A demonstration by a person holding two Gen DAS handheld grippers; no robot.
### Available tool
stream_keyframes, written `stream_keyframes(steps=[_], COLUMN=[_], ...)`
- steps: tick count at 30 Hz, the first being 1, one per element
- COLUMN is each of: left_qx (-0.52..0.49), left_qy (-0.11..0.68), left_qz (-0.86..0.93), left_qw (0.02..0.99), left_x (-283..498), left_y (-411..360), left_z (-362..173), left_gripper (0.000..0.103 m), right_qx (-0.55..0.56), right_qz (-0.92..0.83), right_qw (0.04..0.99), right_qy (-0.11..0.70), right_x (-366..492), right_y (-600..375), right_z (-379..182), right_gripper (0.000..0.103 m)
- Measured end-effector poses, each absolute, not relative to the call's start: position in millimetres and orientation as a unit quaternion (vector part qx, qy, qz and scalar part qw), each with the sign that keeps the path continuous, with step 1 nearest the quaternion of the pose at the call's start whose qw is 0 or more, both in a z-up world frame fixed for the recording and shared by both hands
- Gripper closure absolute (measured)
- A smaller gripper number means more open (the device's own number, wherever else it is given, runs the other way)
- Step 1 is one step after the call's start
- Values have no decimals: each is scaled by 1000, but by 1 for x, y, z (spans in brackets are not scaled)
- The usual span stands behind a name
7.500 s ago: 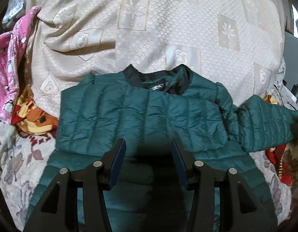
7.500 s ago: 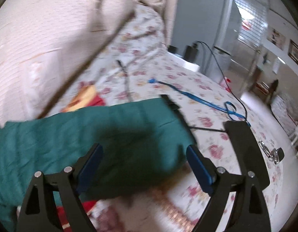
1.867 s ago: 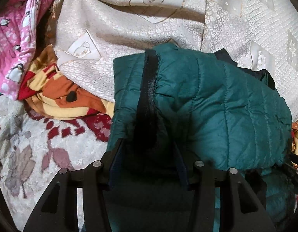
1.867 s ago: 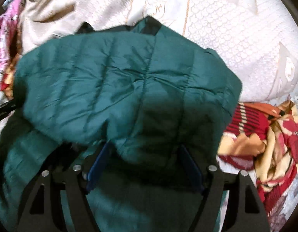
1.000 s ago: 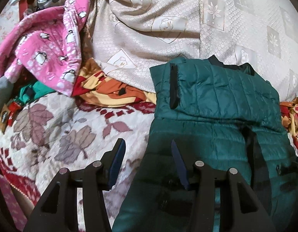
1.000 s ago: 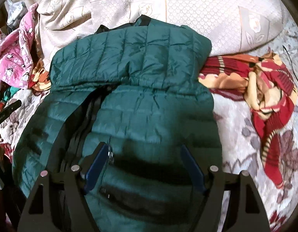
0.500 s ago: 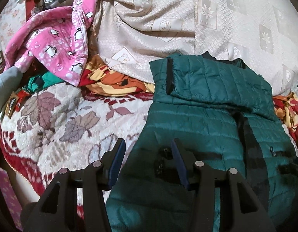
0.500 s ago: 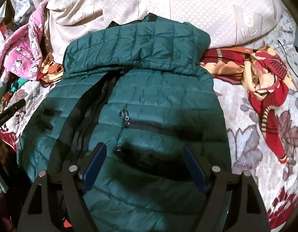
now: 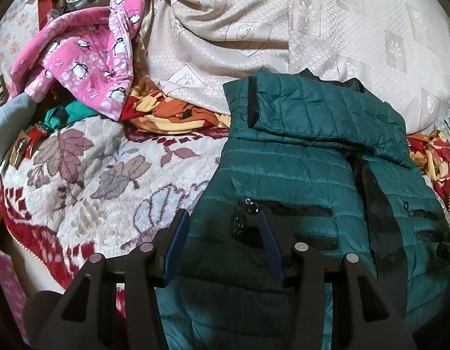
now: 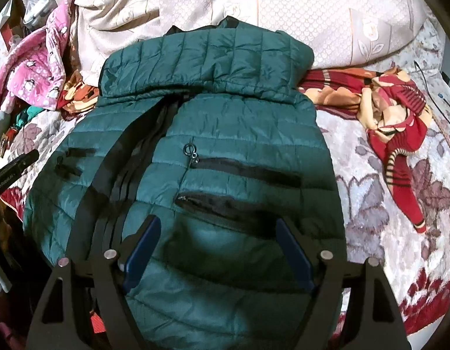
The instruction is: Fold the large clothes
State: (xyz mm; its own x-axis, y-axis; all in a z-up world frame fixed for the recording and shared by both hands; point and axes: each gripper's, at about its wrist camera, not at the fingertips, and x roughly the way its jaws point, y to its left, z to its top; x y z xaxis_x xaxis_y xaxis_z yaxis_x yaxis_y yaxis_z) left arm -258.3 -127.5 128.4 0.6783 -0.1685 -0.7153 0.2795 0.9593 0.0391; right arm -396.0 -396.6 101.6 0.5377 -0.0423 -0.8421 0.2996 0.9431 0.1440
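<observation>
Green puffer jacket (image 10: 225, 134) lay flat, front up, on floral blanket (image 9: 87, 180), sleeves folded across chest near beige cover (image 9: 254, 17). Left gripper (image 9: 223, 233) hovered over left hem, jaws apart, gripping nothing. Right gripper (image 10: 217, 239) over lower hem, jaws wide, likewise gripping nothing.
</observation>
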Motion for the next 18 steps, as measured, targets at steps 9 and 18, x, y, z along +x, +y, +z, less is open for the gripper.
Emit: stream_keyframes(steps=[9,18], left_qx=[71,74], left_qy=[390,392], left_qz=[-124,-125], left_qw=[910,909], left_x=[-267,-273], left_y=[-122,-122], left_z=[123,120], left_gripper=[72,72], right_qx=[137,135], right_qz=[-101,-95], right_qw=[866,864], right_qy=[471,475], right_x=[-404,-408], right_y=[-394,-389], right_z=[103,100], right_gripper=[16,16])
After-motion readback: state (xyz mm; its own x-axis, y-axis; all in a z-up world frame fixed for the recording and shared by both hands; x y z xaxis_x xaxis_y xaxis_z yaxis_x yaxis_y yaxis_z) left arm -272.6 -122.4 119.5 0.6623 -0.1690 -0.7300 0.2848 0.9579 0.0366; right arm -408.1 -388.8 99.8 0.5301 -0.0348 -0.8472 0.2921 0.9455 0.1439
